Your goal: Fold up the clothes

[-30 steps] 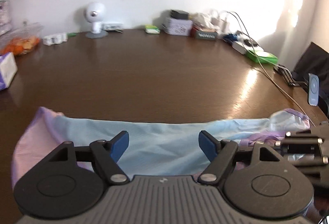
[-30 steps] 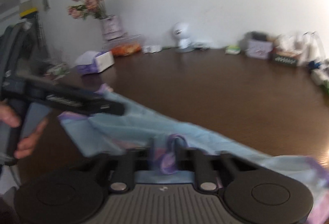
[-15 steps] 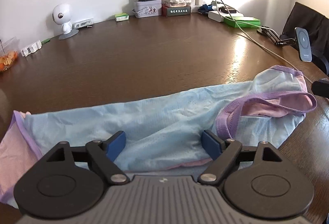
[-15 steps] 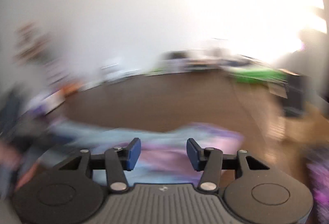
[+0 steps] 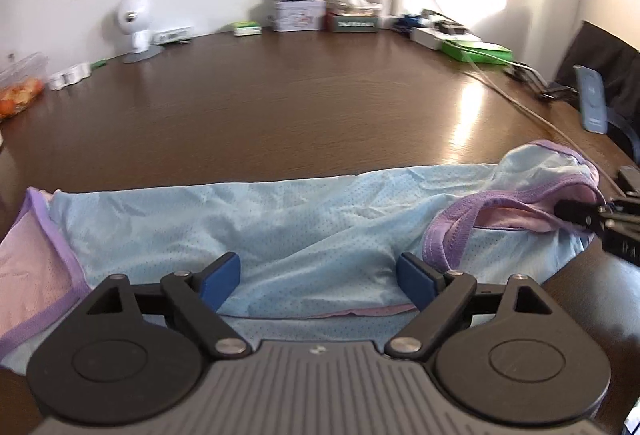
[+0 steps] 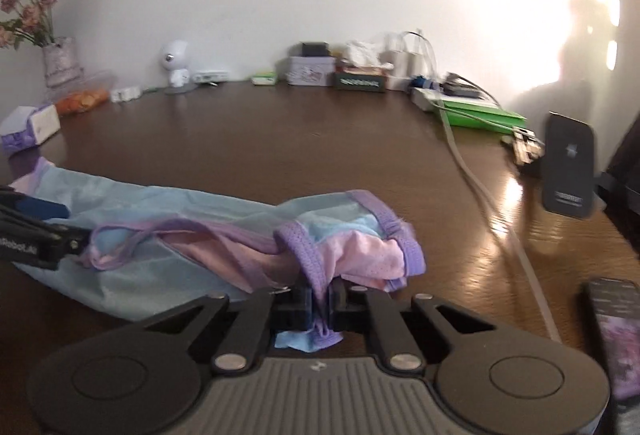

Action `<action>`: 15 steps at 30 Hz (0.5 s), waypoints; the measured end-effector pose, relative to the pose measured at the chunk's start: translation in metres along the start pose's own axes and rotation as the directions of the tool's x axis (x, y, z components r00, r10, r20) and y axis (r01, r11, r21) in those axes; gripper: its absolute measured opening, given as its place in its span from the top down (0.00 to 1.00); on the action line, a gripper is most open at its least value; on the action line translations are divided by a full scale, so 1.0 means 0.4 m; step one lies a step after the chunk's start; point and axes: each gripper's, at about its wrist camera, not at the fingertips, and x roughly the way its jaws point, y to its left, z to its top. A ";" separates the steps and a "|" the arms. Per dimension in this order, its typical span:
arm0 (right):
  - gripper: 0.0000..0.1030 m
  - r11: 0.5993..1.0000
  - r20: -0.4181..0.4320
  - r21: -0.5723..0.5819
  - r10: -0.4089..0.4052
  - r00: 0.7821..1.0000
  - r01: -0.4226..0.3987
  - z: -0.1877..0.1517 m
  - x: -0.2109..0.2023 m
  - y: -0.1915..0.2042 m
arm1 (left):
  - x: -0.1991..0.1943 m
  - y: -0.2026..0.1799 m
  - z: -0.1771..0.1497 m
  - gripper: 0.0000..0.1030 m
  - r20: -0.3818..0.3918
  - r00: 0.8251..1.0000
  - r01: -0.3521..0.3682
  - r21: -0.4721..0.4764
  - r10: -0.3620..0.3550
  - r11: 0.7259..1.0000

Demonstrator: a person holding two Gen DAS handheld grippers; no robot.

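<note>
A light blue mesh garment (image 5: pixel 280 219) with purple trim and a pink inside lies crumpled in a long strip across the near part of the brown table (image 5: pixel 320 107). My left gripper (image 5: pixel 318 277) hangs open over its middle, blue pads apart, nothing between them. In the right wrist view my right gripper (image 6: pixel 320 305) is shut on the garment (image 6: pixel 180 211) at its purple-trimmed right end, with cloth bunched between the jaws. In the left wrist view the right gripper (image 5: pixel 580 213) pokes in from the right edge at that same end.
Along the back wall stand a white robot-shaped camera (image 6: pixel 176 65), tins (image 6: pixel 310 69), chargers and a green box (image 6: pixel 480 117). A cable (image 6: pixel 472 175) runs down the right side past a phone stand (image 6: pixel 568 171). A phone (image 6: pixel 616 335) lies near right; a tissue pack (image 6: pixel 30 127) far left.
The right gripper, open half a second ago, has shut on the garment's purple-trimmed right end. The left gripper stayed open and its view dropped slightly toward the cloth.
</note>
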 end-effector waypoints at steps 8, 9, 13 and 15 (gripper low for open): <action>0.95 0.998 0.163 0.049 0.025 0.986 -0.033 0.064 -0.136 -0.042 | -0.139 0.107 0.006 0.15 0.113 0.994 0.001 -0.144 0.015 0.990; 0.95 0.998 0.190 0.008 0.057 0.980 -0.059 0.082 -0.146 -0.015 | -0.167 0.149 -0.001 0.15 0.130 0.990 -0.034 -0.186 0.059 0.982; 0.95 0.951 0.184 -0.197 0.276 0.944 -0.239 0.131 -0.122 0.159 | -0.241 0.266 -0.076 0.14 0.121 0.974 -0.141 -0.339 0.192 0.930; 0.95 0.911 0.117 -0.275 0.348 0.930 -0.306 0.132 -0.079 0.270 | -0.263 0.303 -0.121 0.14 0.099 0.968 -0.175 -0.402 0.232 0.899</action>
